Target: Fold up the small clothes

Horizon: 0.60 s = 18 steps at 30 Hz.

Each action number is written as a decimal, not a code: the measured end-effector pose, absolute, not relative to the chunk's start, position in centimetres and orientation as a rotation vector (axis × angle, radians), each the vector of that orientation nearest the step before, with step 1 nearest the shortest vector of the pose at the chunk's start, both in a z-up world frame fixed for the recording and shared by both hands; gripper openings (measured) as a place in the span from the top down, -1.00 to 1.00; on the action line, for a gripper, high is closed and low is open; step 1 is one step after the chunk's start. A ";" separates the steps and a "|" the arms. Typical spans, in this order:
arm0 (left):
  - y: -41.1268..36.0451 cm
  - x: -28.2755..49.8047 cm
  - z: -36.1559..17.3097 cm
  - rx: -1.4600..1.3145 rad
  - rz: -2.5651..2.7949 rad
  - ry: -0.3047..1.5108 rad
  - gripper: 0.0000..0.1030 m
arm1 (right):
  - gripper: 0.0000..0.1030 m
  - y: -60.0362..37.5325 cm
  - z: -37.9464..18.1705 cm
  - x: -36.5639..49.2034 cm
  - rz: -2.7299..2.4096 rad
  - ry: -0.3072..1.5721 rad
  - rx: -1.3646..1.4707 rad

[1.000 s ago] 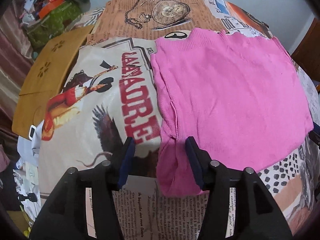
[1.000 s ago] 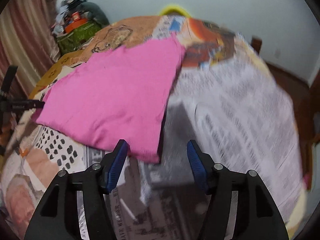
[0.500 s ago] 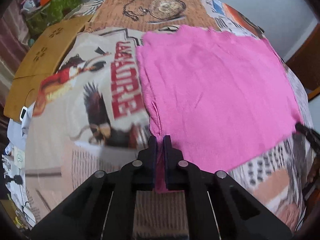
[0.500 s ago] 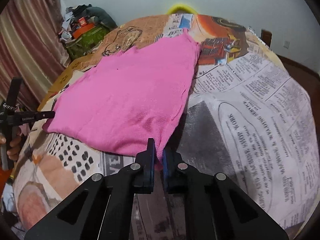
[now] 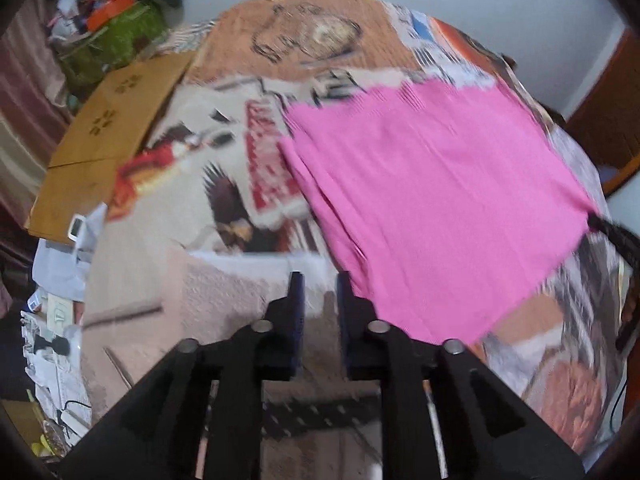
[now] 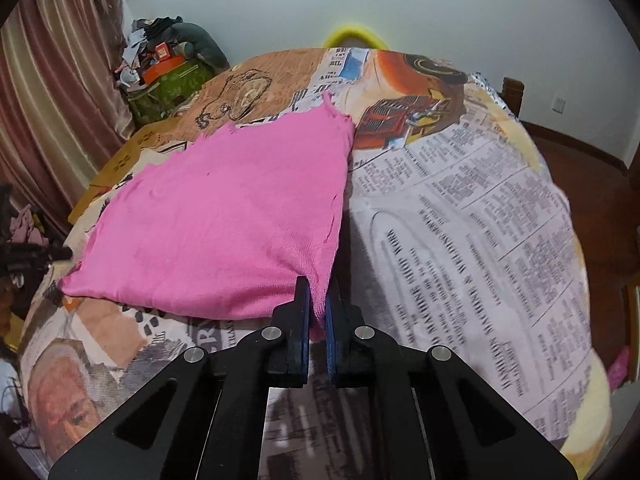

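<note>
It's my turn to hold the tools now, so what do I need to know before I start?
Right tool: shut on the near right corner of the pink cloth.
Left tool: a little open, nothing between its fingers. The cloth's near left edge lies just beside it, though that view is blurred.
Cloth: spread out on the printed bed cover.
Done: no fold yet.
Left: probably grab the near left corner, then fold the cloth over.

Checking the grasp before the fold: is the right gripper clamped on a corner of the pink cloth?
Yes, the right gripper has its blue fingers closed on the near corner of the pink cloth.
</note>
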<state>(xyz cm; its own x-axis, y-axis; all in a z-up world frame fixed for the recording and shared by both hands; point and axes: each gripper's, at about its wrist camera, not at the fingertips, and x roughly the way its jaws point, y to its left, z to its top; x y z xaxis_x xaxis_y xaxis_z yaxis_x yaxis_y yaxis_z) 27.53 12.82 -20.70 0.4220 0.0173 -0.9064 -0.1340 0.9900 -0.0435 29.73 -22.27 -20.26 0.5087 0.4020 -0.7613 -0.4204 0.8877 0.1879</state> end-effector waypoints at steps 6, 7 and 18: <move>15.9 32.4 -20.4 -0.133 0.158 1.098 0.10 | 0.89 -22.8 -20.3 31.1 0.460 0.920 -0.093; 16.3 33.3 -20.7 -0.135 0.166 1.104 -0.04 | 0.89 -23.1 -20.3 31.5 0.450 0.920 -0.104; 16.3 42.1 -24.7 -0.194 0.075 1.161 -0.17 | 0.90 -23.6 -19.8 36.6 0.377 0.908 -0.231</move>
